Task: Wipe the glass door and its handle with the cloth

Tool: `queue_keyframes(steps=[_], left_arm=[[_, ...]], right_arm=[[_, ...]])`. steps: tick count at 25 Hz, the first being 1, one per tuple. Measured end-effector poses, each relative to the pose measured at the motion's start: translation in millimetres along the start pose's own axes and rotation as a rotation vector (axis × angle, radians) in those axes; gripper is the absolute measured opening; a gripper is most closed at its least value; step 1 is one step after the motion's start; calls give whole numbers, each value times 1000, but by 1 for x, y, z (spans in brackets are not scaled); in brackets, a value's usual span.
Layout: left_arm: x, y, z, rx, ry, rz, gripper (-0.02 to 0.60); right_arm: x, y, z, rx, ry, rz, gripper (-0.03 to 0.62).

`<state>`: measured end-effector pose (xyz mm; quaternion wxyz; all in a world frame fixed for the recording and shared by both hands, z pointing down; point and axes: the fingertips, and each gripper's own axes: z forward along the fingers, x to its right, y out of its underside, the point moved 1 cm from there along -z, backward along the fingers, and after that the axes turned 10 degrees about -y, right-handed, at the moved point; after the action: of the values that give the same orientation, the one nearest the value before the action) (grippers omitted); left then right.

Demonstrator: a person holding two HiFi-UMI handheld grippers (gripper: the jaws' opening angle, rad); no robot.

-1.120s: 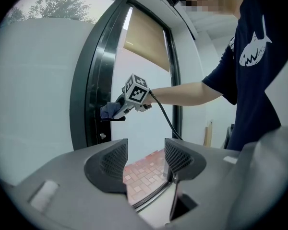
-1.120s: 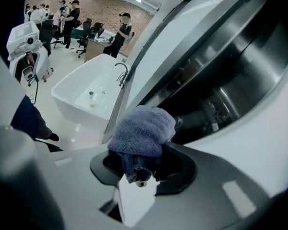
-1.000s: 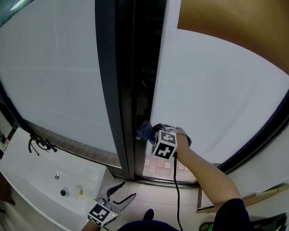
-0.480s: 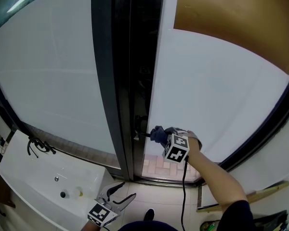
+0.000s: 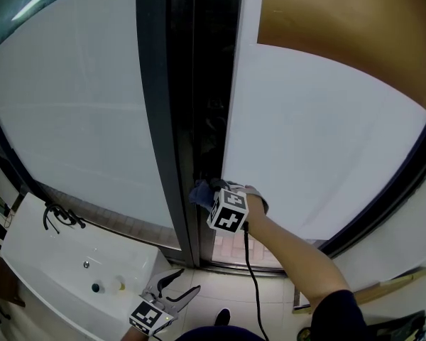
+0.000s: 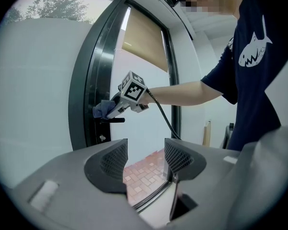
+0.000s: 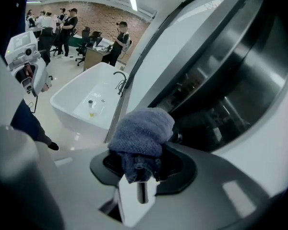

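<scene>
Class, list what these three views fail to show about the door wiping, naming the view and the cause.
- Left gripper view: the handle and the cloth are too small to show whether they touch.
- Head view: the handle is hidden behind the cloth and the right gripper.
- Right gripper view: the cloth covers the tips of the jaws, so contact with the glass door cannot be told.

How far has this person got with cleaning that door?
Done: the cloth is picked up and clamped in the right claw. In hand: it sits at the door's dark edge just above the handle, so that area seems to be getting wiped. Left: hard to judge; the glass door shows no streaks either way. The left claw hangs open and empty.
</scene>
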<state>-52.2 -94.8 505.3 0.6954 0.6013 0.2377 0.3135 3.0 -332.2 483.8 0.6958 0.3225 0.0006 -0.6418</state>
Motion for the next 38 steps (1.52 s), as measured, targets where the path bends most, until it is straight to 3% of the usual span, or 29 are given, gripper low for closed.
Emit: queue_keyframes(steps=[8, 23, 27, 32, 34, 38], left_arm=[[-6, 6, -8, -2, -23, -13, 236], [-1, 1, -2, 20, 22, -2, 236], [-2, 3, -4, 16, 23, -3, 236], [-3, 4, -6, 8, 16, -2, 236], [-3, 2, -6, 11, 12, -4, 236], [-4, 5, -11, 5, 1, 4, 236]], right_arm=[[-7, 13, 15, -106, 50, -118, 144], [-4, 98, -28, -166, 92, 45, 144], [-11, 84, -42, -35, 137, 81, 144], [-45, 24, -31, 121, 128, -10, 144], [-51, 9, -22, 214, 106, 77, 145], [-42, 3, 0, 389, 70, 384, 146]])
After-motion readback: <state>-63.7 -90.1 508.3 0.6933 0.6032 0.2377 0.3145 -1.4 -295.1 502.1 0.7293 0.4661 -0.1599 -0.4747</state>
